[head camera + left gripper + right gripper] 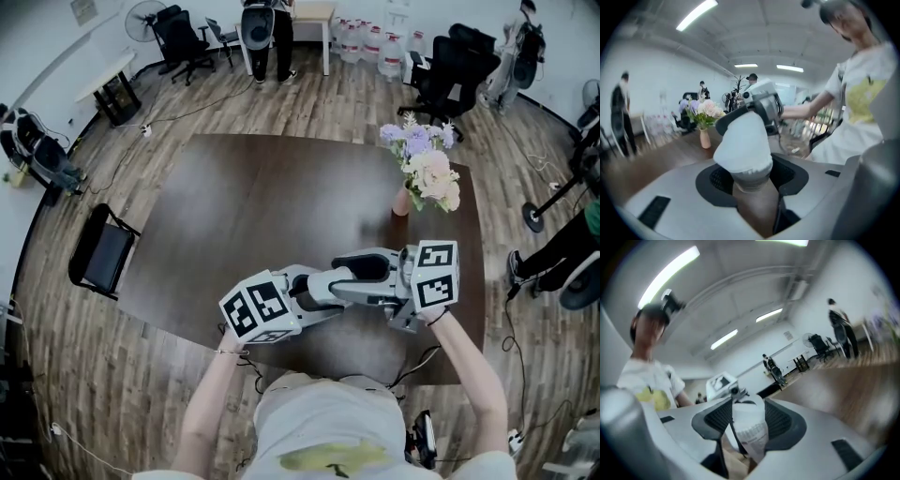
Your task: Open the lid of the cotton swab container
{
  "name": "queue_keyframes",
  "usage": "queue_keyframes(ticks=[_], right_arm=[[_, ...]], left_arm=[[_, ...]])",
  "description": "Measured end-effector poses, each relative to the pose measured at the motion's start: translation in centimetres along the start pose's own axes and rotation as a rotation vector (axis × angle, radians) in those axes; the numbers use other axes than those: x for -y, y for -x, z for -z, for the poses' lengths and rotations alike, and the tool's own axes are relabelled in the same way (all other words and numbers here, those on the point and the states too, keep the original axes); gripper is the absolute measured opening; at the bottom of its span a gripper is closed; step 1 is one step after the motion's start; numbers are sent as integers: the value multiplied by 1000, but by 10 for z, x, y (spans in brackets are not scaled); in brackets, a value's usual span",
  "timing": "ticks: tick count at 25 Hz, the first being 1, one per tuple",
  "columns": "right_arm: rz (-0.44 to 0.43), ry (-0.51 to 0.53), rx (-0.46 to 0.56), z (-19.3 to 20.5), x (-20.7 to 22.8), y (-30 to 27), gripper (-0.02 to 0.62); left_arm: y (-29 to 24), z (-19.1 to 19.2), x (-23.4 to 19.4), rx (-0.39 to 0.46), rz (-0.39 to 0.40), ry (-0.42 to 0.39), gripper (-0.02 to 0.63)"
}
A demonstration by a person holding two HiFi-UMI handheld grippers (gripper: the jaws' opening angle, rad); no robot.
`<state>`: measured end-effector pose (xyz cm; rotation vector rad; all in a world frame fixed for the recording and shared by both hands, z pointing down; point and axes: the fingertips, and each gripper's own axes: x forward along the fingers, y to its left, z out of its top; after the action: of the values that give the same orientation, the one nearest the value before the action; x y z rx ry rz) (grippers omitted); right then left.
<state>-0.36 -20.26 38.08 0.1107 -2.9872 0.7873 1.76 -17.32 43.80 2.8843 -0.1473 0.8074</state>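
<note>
The cotton swab container (743,140) is a white tub with a greyish band at its near end, held in the air above the dark table (262,206). My left gripper (750,173) is shut on it, its pads pressing both sides. My right gripper (747,425) faces the left one and is shut on the container's (750,427) other end, where a printed label shows. In the head view the left gripper (319,286) and the right gripper (349,272) meet tip to tip over the table's near edge, and they hide the container there. Whether the lid is open I cannot tell.
A vase of flowers (424,173) stands on the table at the far right. A black chair (98,248) sits left of the table. Office chairs, water bottles and several people stand round the room's edges.
</note>
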Motion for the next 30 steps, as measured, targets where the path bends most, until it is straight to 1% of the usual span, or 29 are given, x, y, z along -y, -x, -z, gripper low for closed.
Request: queue_keyframes(ticks=[1, 2, 4, 7, 9, 14, 18, 20, 21, 22, 23, 26, 30], right_arm=[[-8, -42, 40, -4, 2, 0, 224], [-13, -58, 56, -5, 1, 0, 224], [-9, -78, 39, -1, 0, 0, 225], [-1, -154, 49, 0, 7, 0, 225], [-6, -183, 64, 0, 11, 1, 225], [-15, -209, 70, -3, 16, 0, 227], [-12, -202, 68, -4, 17, -2, 230], [4, -190, 74, -4, 19, 0, 232], [15, -182, 79, -5, 19, 1, 246], [25, -172, 85, -6, 19, 3, 292], [34, -161, 92, -6, 19, 5, 302], [71, -138, 120, -8, 23, 12, 301], [116, -84, 130, -5, 25, 23, 298]], left_arm=[[-2, 0, -2, -12, -38, -45, 211], [-3, 0, -2, -14, -55, -66, 210], [-5, 2, 1, 4, -40, -50, 212], [-7, 5, 1, 32, -17, -13, 212], [-9, 5, -1, 33, -25, -14, 212], [-9, 5, -6, 28, -42, -22, 212], [-9, 7, -9, 24, -44, -22, 213], [-10, 9, -10, 20, -45, -16, 213], [-10, 11, -10, 18, -48, -11, 213], [-10, 12, -11, 19, -52, -3, 213], [-9, 13, -12, 23, -59, 7, 213], [-6, 14, -20, 47, -100, 51, 213], [-1, 21, -33, 47, -194, 119, 213]])
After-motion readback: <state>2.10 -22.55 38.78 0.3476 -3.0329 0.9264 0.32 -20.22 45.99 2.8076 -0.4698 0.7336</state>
